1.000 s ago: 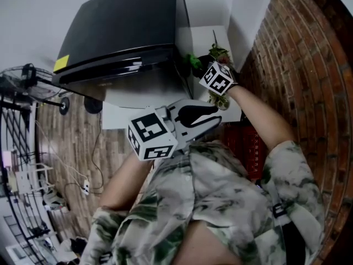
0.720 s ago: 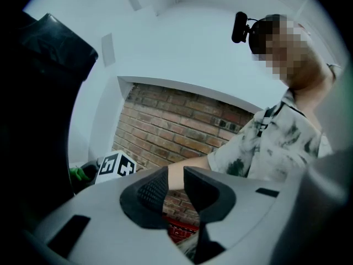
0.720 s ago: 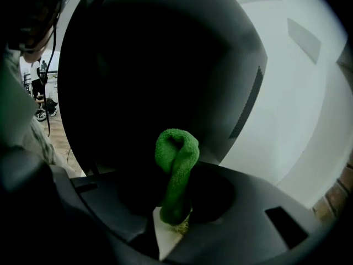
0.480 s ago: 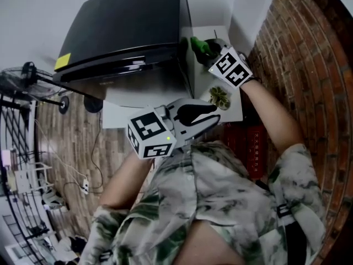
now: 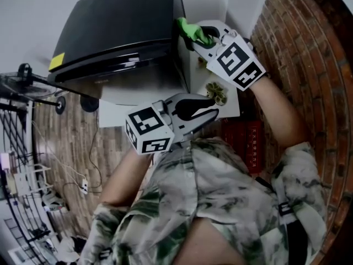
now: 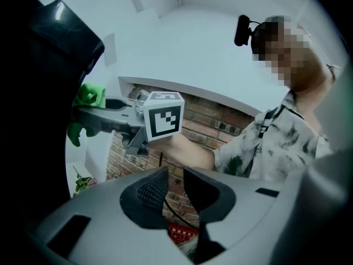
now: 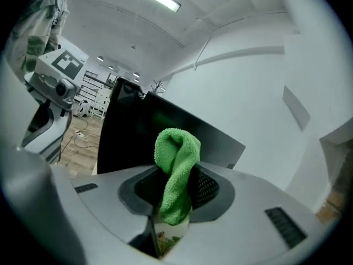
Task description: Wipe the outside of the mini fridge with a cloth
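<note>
The black mini fridge (image 5: 121, 21) stands at the upper left of the head view on a white stand (image 5: 227, 105). My right gripper (image 5: 199, 36) is shut on a green cloth (image 5: 188, 30), which it holds up against the fridge's right side near the top back corner. In the right gripper view the cloth (image 7: 176, 167) sticks up folded between the pads, with the fridge (image 7: 143, 139) just behind it. My left gripper (image 5: 199, 114) hangs lower, in front of my chest, with its jaws together and nothing in them. The left gripper view shows the cloth (image 6: 88, 99) beside the fridge (image 6: 44, 59).
A small potted plant (image 5: 216, 91) sits on the white stand beside the fridge. A brick wall (image 5: 298, 48) runs close along the right, with a red crate (image 5: 247, 143) at its foot. A fan (image 5: 27, 77) and a wire rack (image 5: 16, 170) stand on the wooden floor at left.
My right gripper has risen with the cloth from beside the plant to the fridge's upper right side. The left gripper has barely moved.
</note>
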Available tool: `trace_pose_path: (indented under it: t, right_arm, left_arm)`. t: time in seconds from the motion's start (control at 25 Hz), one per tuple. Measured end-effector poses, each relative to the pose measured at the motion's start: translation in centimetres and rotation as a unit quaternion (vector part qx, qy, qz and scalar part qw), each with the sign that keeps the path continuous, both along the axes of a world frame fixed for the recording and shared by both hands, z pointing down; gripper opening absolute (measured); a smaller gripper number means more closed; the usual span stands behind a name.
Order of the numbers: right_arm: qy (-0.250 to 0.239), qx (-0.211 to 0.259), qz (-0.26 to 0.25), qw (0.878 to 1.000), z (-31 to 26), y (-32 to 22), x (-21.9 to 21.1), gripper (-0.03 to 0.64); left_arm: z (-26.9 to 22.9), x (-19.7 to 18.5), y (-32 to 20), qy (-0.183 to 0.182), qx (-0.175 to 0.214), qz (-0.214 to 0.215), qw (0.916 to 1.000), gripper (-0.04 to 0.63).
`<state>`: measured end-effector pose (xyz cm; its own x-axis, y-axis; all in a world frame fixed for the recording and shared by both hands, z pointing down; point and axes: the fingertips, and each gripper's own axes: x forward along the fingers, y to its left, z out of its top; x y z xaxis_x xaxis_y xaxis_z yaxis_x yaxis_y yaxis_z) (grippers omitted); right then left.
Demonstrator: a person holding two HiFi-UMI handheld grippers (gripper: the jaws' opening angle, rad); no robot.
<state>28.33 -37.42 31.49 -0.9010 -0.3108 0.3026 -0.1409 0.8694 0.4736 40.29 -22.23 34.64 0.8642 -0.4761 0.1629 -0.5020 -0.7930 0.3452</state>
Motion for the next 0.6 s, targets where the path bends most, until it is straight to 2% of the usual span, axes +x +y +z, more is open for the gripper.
trace_pose_path:
  t: [0.6]
  right_arm:
    - [0.050,-0.084,0.011,0.995,13.3,1.4,-0.3,0.118]
  left_arm:
    - [1.6,-0.3,0.5,0.001,-0.021,0.003,0.9998,0.086]
